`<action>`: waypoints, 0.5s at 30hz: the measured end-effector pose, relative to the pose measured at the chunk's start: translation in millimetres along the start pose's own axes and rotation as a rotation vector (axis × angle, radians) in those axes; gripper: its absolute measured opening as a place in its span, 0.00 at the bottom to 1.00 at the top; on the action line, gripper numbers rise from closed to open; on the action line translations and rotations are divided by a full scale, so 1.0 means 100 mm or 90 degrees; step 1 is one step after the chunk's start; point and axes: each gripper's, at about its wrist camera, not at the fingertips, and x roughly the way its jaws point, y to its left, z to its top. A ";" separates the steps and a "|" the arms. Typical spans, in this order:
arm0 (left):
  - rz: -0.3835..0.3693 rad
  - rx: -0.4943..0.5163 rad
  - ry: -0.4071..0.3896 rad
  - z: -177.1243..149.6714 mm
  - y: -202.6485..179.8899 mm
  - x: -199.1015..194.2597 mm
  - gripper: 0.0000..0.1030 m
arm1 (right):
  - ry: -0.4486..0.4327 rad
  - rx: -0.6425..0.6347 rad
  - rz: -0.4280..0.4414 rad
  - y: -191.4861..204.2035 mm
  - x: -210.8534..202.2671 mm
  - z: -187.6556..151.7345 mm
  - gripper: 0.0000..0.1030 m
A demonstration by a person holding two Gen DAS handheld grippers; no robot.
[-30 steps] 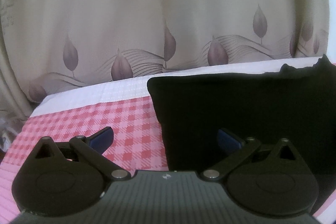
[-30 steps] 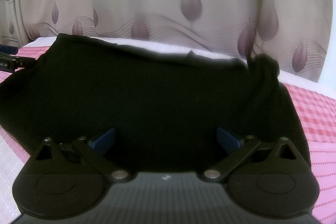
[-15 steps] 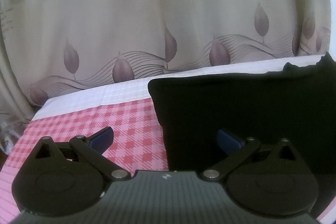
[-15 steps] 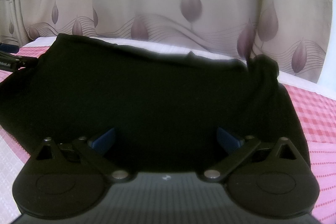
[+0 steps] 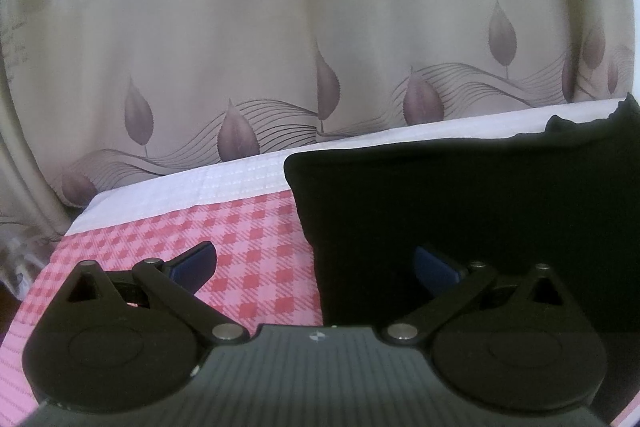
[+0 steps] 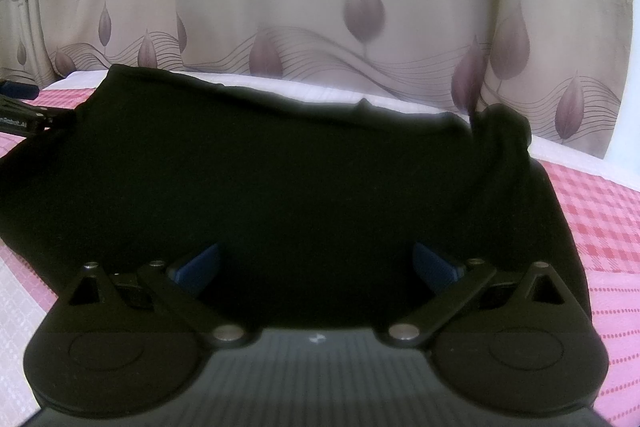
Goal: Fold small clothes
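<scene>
Black cloth garment [image 6: 280, 179] spread flat on pink-and-red checked bedspread [image 5: 224, 259], far edge near the white quilted band [image 5: 208, 187], one bunched corner [image 6: 500, 131] raised at far right. Left gripper [image 5: 316, 263] spread wide, gripping nothing, straddling the garment's left edge: one blue pad [image 5: 196, 263] over the checks, the other over black cloth. Right gripper [image 6: 316, 263] likewise released, both pads above the garment. Beige leaf-print curtain [image 5: 320, 27] behind the bed.

left gripper [image 5: 316, 265] slightly lifted, tilted up
</scene>
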 end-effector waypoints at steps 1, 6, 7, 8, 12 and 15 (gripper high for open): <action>0.000 0.001 0.001 0.00 0.00 0.01 1.00 | 0.000 0.000 0.000 0.00 0.00 0.00 1.00; 0.002 0.002 0.005 0.00 -0.01 0.03 1.00 | 0.000 0.000 0.000 0.00 0.00 0.00 1.00; 0.003 0.003 0.005 0.00 -0.01 0.03 1.00 | -0.001 0.000 0.000 0.00 0.00 0.00 1.00; 0.004 0.003 0.006 0.00 -0.02 0.03 1.00 | -0.001 0.000 0.000 0.00 -0.01 0.00 1.00; 0.002 0.004 0.011 0.00 -0.01 0.07 1.00 | -0.001 0.000 0.000 0.00 0.00 0.00 1.00; -0.059 -0.035 0.022 0.01 0.12 0.12 1.00 | -0.001 0.000 0.000 0.00 0.00 0.00 1.00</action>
